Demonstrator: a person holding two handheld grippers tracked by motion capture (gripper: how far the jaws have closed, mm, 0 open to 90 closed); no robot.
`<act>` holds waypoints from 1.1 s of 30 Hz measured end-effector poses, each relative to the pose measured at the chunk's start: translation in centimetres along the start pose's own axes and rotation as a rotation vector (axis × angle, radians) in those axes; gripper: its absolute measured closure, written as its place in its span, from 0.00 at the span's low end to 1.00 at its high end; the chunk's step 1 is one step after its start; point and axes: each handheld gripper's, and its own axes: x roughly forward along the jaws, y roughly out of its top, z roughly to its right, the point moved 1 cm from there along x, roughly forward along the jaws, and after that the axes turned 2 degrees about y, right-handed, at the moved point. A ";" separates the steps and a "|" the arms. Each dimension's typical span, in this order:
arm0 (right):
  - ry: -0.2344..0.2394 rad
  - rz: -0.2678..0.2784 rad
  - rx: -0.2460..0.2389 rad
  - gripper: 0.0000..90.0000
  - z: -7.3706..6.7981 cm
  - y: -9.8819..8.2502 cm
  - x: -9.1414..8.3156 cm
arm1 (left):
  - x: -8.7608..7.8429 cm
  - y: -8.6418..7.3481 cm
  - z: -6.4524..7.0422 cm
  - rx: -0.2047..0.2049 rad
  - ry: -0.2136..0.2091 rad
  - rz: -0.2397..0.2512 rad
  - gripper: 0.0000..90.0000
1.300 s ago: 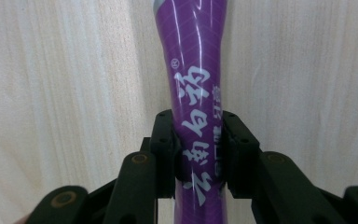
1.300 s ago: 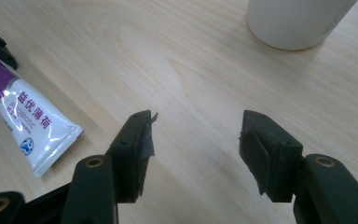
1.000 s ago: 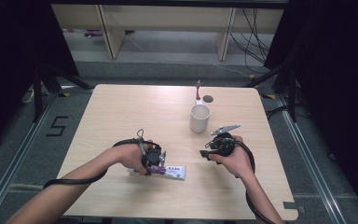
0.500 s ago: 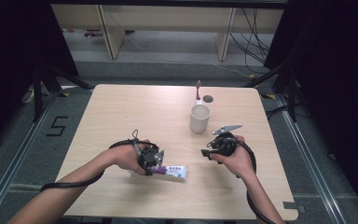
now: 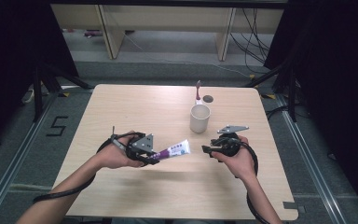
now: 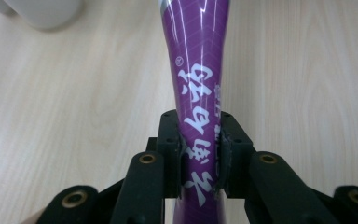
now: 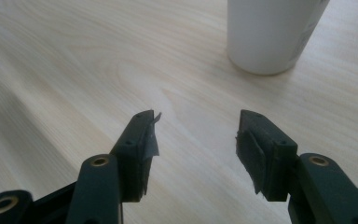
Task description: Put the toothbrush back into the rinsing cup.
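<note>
left claw (image 6: 200, 154) pinching purple tube (image 6: 196, 70), close-up — lettering

The table (image 5: 121, 196) bears a cup (image 5: 199, 118) right of centre. Just behind the cup, at the far edge, a toothbrush (image 5: 197, 91) stands upright, with a small round disc (image 5: 208, 98) just to its right on the tabletop. The left gripper (image 5: 154, 156) is near and left of the cup; a toothpaste tube (image 5: 175, 150) sits between its jaws and reaches right toward the cup, lifted off the surface. The right gripper (image 5: 206, 150) is near and slightly right of the cup, just right of the tube's free end, apart from it. Shelving (image 5: 112, 28) stands on the floor beyond the table's far edge.
</note>
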 end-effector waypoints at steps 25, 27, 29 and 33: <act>0.200 0.415 -0.032 0.51 -5.1 2.5 -1.1 | 0.7 -1.1 0.8 -0.350 0.302 0.452 0.83; 0.231 0.429 -0.033 0.50 -5.8 3.0 -1.0 | 1.1 -1.0 0.9 -0.355 0.301 0.450 0.83; 0.233 0.438 -0.046 0.50 -6.2 3.3 -0.9 | 1.3 -0.8 1.0 -0.349 0.307 0.448 0.83; 0.242 0.452 -0.036 0.50 -7.1 4.2 -0.6 | 1.8 -0.3 1.1 -0.346 0.312 0.457 0.83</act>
